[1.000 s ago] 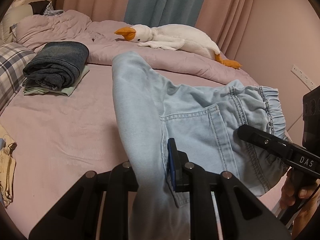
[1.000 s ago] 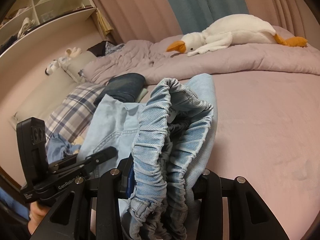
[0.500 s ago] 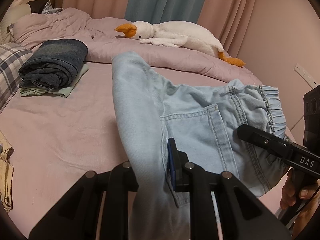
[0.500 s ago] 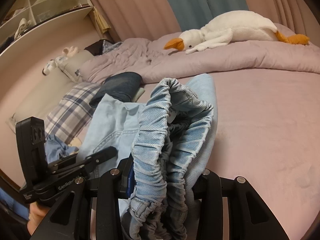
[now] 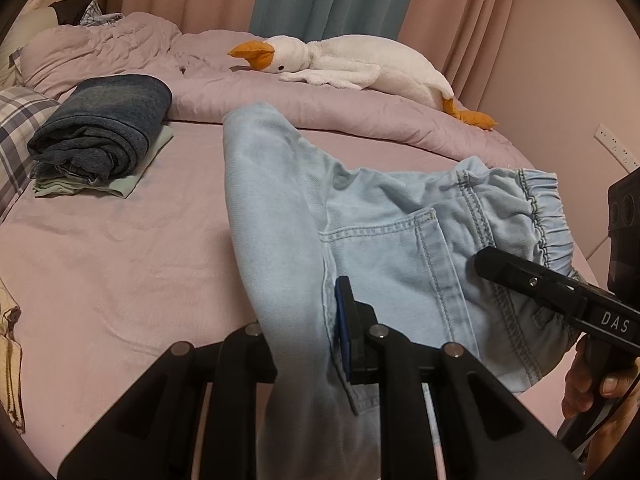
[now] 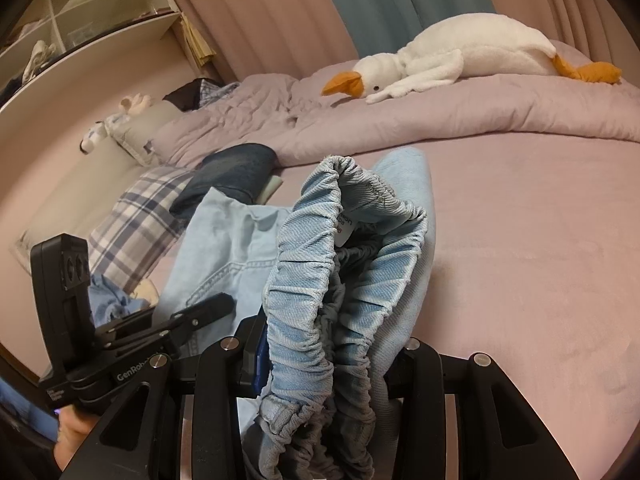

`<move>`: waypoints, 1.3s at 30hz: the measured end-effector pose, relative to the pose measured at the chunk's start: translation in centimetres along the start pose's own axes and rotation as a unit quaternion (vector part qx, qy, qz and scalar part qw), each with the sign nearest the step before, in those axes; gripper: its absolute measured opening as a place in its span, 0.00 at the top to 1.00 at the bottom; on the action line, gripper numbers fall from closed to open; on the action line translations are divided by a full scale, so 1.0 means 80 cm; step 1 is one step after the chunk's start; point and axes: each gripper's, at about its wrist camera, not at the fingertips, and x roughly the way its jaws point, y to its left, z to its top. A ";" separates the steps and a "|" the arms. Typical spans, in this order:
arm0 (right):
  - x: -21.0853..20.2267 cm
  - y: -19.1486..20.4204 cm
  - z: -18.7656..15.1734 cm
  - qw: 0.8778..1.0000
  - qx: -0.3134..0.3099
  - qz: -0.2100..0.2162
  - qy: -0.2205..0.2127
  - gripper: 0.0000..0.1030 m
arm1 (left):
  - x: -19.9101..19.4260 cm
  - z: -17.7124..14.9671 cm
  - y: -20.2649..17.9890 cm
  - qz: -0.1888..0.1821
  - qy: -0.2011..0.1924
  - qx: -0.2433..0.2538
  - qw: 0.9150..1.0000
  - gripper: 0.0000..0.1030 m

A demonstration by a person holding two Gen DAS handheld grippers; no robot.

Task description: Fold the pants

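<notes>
**Denim pants held over the bed**

I have the left gripper point(image 5: 308, 320) jaws clamped on soft light-blue denim pants point(image 5: 384, 240) beside the stitched pocket; the right gripper point(image 6: 328, 364) jaws pinch their ruched elastic waistband point(image 6: 304, 300). They hang above the smooth mauve bed point(image 5: 120, 248).

pants point(image 5: 360, 216) on bed point(image 5: 120, 248) | folded stack point(image 5: 100, 128) left | plush goose point(image 5: 360, 64) behind, on duvet point(image 5: 320, 104)

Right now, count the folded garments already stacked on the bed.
2: a rolled dark denim piece on a flat pale green one, stacked beside the plaid pillow. More may be hidden underneath.
</notes>
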 end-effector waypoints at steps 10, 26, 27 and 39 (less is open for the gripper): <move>0.016 0.000 0.001 1.000 0.006 -0.003 0.004 0.60 | 0.022 0.008 0.005 0.005 0.009 -0.001 1.000 0.83; 0.034 -0.004 0.003 1.000 0.012 -0.009 0.010 0.60 | 0.047 0.017 0.014 0.005 0.019 -0.007 1.000 0.83; 0.034 -0.004 0.003 1.000 0.013 -0.008 0.010 0.60 | 0.047 0.017 0.014 0.006 0.019 -0.007 1.000 0.83; 0.039 -0.003 0.002 1.000 0.013 -0.011 0.011 0.60 | 0.057 0.020 0.015 0.007 0.024 -0.007 1.000 0.83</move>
